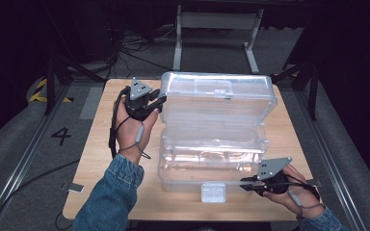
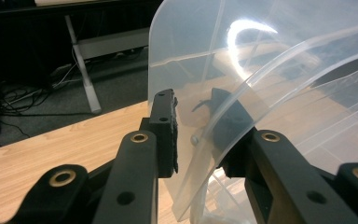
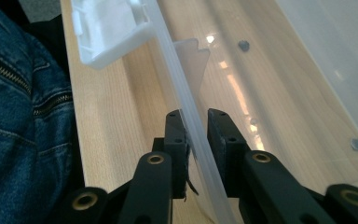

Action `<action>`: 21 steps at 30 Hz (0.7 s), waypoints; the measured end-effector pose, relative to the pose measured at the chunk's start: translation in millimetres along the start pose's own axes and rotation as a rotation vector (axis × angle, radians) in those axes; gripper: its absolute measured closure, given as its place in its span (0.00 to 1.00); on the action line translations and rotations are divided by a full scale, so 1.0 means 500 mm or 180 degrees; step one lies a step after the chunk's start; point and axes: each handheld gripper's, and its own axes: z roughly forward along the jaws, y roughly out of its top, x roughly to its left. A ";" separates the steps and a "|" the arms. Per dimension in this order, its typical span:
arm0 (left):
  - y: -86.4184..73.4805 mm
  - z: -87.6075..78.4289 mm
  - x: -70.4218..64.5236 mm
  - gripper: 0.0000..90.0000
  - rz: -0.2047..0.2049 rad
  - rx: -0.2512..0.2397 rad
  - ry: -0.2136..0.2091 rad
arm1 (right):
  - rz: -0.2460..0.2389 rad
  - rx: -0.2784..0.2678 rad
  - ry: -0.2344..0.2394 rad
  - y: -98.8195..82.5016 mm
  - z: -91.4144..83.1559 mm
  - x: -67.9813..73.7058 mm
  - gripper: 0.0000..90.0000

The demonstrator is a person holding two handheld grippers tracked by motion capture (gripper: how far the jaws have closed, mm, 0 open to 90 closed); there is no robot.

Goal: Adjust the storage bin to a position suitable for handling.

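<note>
A clear plastic storage box stands on the wooden table with its hinged lid raised upright at the back. My left gripper is at the lid's left edge. In the left gripper view the lid edge runs between the jaws of my left gripper, one pad on each face. My right gripper is at the box's front wall near the right corner. In the right gripper view it is shut on the wall's rim, beyond which sits the white latch.
The latch hangs at the middle of the box's front. A white metal stand and cables lie on the floor behind the table. A floor mark "4" is at the left. The denim sleeve is close beside the right gripper.
</note>
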 end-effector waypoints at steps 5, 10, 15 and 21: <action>0.003 0.004 0.002 0.80 -0.0028 0.0009 0.0005 | -0.0074 -0.0015 0.0017 -0.002 0.000 -0.001 0.89; 0.008 0.009 0.006 0.81 -0.0059 0.0027 0.0014 | -0.0083 -0.0022 0.0022 -0.002 0.000 -0.002 0.90; 0.015 0.023 0.015 0.81 -0.0096 0.0042 0.0002 | -0.0072 -0.0027 0.0039 -0.003 0.000 -0.002 0.90; 0.026 0.036 0.023 0.81 -0.0125 0.0111 -0.0001 | -0.0065 -0.0030 0.0045 -0.003 0.000 -0.003 0.90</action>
